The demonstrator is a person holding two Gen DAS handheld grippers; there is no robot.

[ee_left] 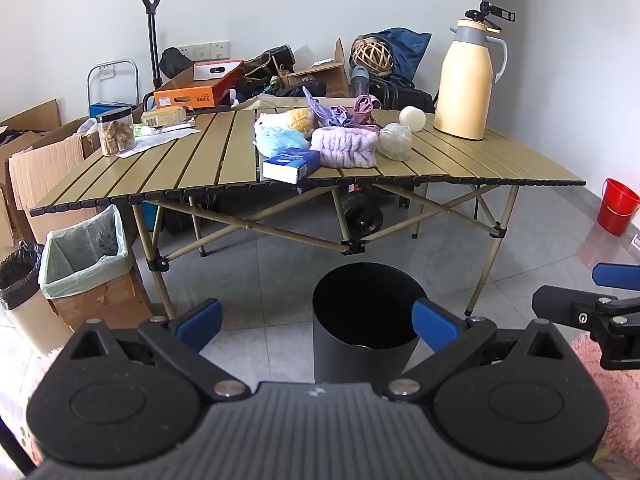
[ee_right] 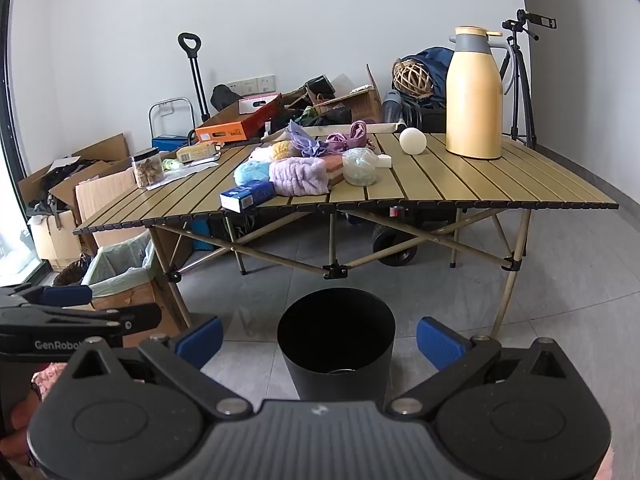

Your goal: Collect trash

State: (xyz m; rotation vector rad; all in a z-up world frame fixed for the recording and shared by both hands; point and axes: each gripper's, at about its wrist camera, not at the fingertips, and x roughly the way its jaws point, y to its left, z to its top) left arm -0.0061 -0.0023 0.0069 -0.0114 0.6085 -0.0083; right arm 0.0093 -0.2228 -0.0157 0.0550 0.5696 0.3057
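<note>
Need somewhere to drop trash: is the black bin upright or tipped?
Upright: the black bin stands on the floor, its round open mouth facing up.

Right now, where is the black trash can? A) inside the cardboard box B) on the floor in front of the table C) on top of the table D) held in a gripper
B: the black trash can stands on the grey floor in front of the folding table, and both the left gripper and the right gripper are open and empty.
</note>
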